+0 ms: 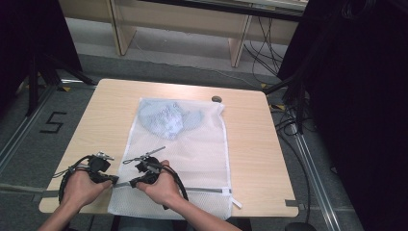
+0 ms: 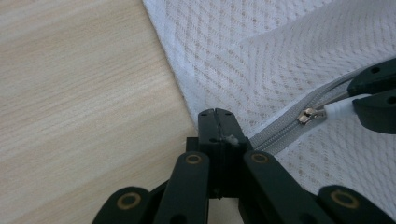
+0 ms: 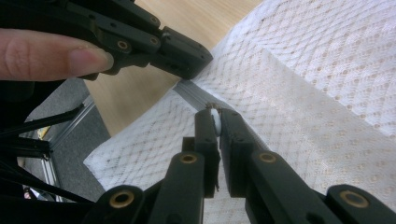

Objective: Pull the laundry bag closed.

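Observation:
A white mesh laundry bag (image 1: 192, 149) lies flat on the wooden table (image 1: 110, 110), with a pale blue garment (image 1: 166, 118) inside its far end. A grey zipper (image 1: 207, 189) runs along its near end. My left gripper (image 1: 114, 180) is shut on the bag's left corner at the end of the zipper; in the left gripper view its jaws (image 2: 217, 114) pinch the fabric there. Just to its right, my right gripper (image 1: 133, 183) is shut on the white zipper pull (image 3: 215, 117). The metal slider (image 2: 306, 115) sits close to the left gripper.
A small dark round object (image 1: 216, 99) lies near the table's far edge. Black stand legs (image 1: 38, 77) rise at the left and cables (image 1: 288, 120) trail at the right. Bare tabletop flanks the bag on both sides.

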Demonstrator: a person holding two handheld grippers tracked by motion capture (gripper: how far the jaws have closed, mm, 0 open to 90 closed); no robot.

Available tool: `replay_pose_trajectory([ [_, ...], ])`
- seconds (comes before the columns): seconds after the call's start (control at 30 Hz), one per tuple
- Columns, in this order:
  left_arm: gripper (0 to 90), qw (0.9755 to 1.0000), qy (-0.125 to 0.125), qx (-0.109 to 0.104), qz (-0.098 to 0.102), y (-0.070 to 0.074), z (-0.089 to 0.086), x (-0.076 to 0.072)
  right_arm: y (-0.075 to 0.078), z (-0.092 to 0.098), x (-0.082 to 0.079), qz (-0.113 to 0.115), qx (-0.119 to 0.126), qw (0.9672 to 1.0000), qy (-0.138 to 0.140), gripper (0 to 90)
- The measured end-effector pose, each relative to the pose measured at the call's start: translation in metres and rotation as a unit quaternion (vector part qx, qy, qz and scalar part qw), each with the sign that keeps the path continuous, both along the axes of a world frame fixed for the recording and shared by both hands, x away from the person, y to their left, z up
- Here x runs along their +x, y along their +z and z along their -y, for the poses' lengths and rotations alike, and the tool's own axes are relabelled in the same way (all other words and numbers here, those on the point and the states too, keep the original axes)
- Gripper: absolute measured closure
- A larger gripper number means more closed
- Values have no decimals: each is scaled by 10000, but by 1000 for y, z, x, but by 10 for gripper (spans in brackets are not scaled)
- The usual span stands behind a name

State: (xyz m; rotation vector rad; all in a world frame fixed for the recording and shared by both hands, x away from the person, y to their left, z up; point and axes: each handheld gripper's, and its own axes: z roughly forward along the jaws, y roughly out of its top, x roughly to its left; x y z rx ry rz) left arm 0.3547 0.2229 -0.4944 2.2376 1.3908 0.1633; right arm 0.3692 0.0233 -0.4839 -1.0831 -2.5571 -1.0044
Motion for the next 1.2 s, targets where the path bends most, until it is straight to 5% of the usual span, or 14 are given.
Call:
replay_pose_trajectory([
  [0.2, 900, 9998, 172, -70, -9, 0, 2, -2, 2, 0, -1, 33, -39, 10000, -9, 870],
  [0.47, 900, 10000, 13, 25, 69, 0, 1, -1, 4, 3, -3, 2, -77, 10000, -51, 870],
  [0.53, 900, 10000, 1, 46, -76, 1, 0, -1, 4, 2, -3, 40, -60, 10000, -44, 870],
  [0.63, 900, 10000, 59, -28, 41, -1, 1, -1, 3, 4, -2, 49, -62, 10000, -24, 870],
  [0.7, 900, 10000, 57, -29, 42, -1, 1, -1, 5, 4, -4, -161, -158, 9996, -188, 870],
  [0.8, 900, 10000, 29, 17, -41, 1, 1, -1, 4, 6, -2, 28, -67, 10000, -61, 870],
  [1.2, 900, 10000, -21, 54, -34, 1, 1, -1, 6, 10, -2, -50, -82, 9999, -136, 870],
])
